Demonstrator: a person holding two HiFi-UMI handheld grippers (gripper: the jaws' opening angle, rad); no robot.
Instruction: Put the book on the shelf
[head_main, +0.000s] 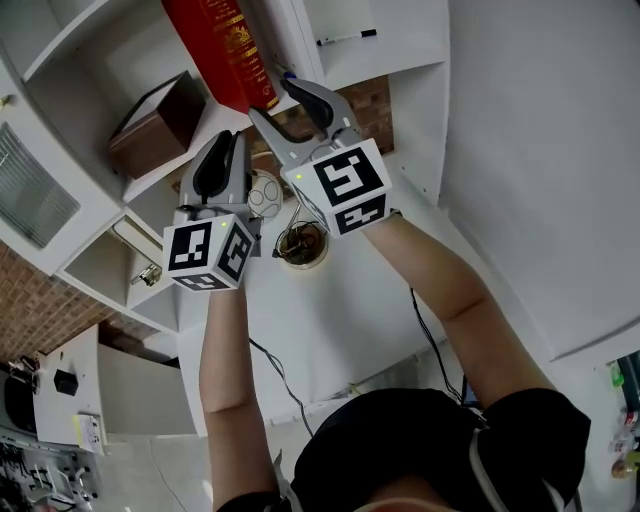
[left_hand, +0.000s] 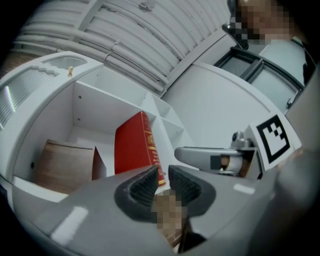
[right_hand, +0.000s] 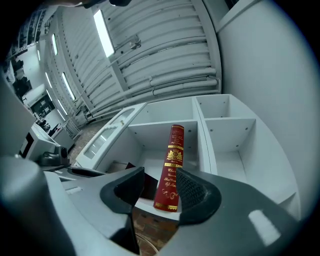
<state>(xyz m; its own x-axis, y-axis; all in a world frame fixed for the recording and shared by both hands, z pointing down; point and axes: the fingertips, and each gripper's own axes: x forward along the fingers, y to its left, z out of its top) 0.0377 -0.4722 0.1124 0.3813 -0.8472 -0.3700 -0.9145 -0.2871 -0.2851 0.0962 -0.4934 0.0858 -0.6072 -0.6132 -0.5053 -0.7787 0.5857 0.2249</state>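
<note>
I hold both grippers up toward a white shelf unit (right_hand: 225, 150). The red book (right_hand: 171, 165) with gold lettering on its spine stands on end in an open compartment, close to the compartment's right wall, with a brown wooden box (head_main: 155, 125) to its left. My right gripper (right_hand: 161, 190) is open and holds nothing; the book shows beyond the gap, apart from the pads. My left gripper (left_hand: 161, 182) is almost closed, with only a narrow gap between its ridged pads, and empty.
</note>
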